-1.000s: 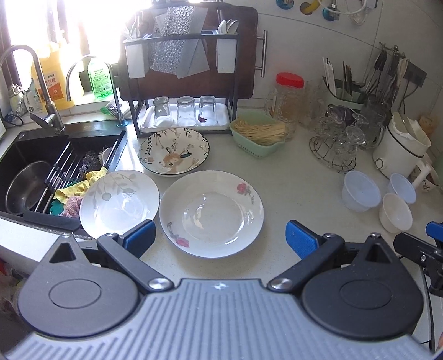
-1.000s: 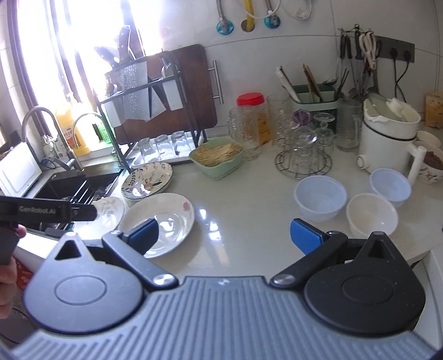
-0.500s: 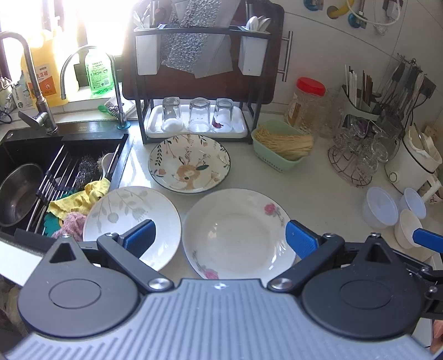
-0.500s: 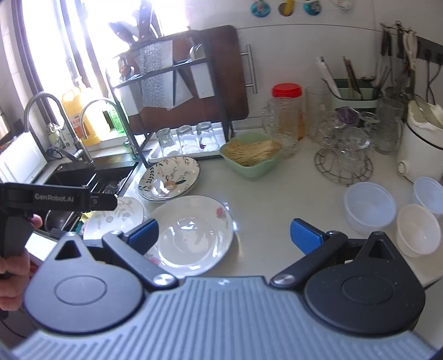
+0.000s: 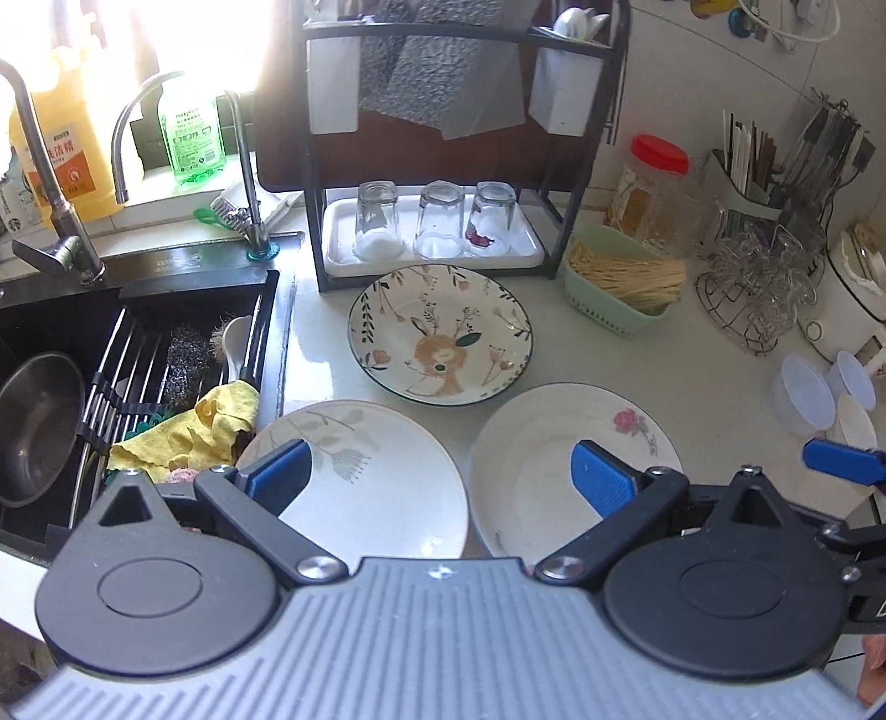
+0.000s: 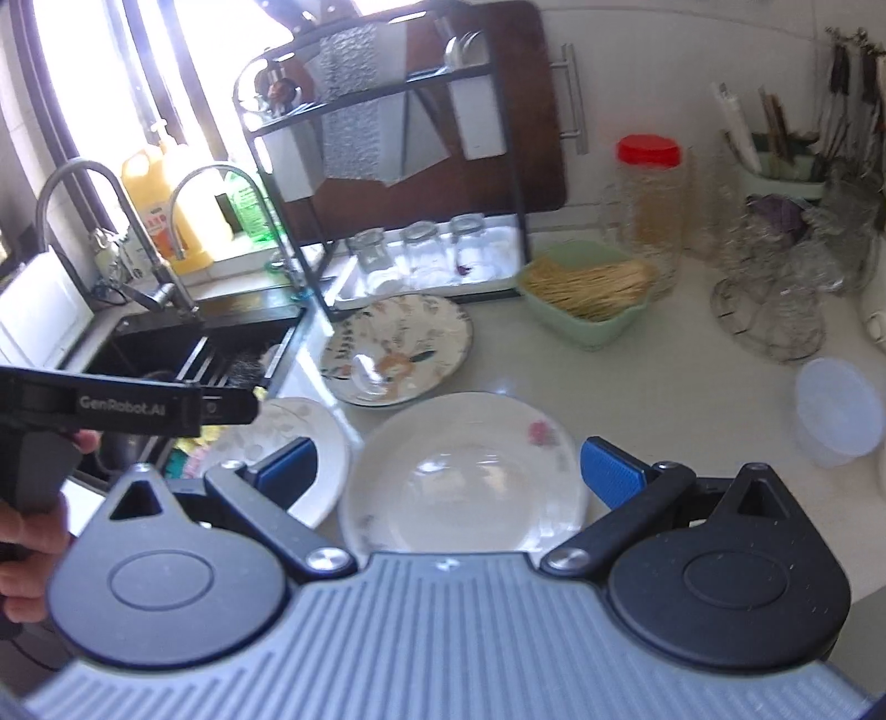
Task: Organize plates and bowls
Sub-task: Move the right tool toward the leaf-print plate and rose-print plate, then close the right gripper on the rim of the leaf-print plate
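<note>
You are at the approach step, nothing gripped yet. Your left gripper (image 5: 437, 471) hangs spread above the leaf plate (image 5: 382, 476) at 6 o'clock; your right gripper (image 6: 446, 465) is spread too, over the rose plate (image 6: 470, 471). The deer plate (image 5: 440, 332) lies at 12 o'clock of both. Next, I judge, pinch one rim and stack. The bowls (image 5: 803, 399) at 3 o'clock are cut off, and near rims are hidden by the gripper bodies.

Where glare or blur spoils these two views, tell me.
Left wrist view: the window is blown out white behind the green bottle; the plates are sharp. Right wrist view: soft blur throughout, glare patches on the rose plate and the deer plate.
</note>
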`<state>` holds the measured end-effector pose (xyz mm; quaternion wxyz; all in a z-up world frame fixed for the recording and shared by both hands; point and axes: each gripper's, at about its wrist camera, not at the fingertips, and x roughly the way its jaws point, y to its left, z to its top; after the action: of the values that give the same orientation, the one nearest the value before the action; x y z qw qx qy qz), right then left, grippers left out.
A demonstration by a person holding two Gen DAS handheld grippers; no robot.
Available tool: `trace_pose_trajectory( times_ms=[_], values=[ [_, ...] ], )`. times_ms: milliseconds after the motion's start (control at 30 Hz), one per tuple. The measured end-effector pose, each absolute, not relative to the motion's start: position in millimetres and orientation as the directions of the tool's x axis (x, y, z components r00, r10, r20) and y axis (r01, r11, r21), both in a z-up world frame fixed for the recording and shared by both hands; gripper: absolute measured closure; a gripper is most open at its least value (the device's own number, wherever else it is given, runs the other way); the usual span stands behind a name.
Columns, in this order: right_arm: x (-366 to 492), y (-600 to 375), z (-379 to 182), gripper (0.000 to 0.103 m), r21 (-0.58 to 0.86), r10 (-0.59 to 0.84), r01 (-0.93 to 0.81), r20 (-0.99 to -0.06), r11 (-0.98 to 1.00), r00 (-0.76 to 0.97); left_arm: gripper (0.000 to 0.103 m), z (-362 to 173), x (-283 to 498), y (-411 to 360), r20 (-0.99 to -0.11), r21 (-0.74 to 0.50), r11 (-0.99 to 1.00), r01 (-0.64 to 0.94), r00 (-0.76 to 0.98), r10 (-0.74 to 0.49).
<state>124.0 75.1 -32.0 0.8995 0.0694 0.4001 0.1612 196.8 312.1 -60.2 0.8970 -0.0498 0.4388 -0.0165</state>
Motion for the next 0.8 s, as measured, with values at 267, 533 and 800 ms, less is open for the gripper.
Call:
trace_pose_trajectory(
  times_ms=[267,533,800],
  values=[
    [146,123,-44,0.001,0.349,0.375,-0.162,-0.717,0.923,0.588,0.002,-80,218,383,-0.800,-0.219,0.975,-0.023,0.577,-0.166],
    [166,157,-70,0.032,0.452,0.427,-0.079,-0.752,0.889,0.503,0.003,-107,243,445,-0.832,-0.249,0.968,-0.040,0.521,-0.192],
    [170,198,-96,0.058,0.486,0.456,-0.040,-0.786,0.873,0.417,0.014,-141,265,485,-0.871,-0.313,0.947,-0.072,0.418,-0.257]
  ],
)
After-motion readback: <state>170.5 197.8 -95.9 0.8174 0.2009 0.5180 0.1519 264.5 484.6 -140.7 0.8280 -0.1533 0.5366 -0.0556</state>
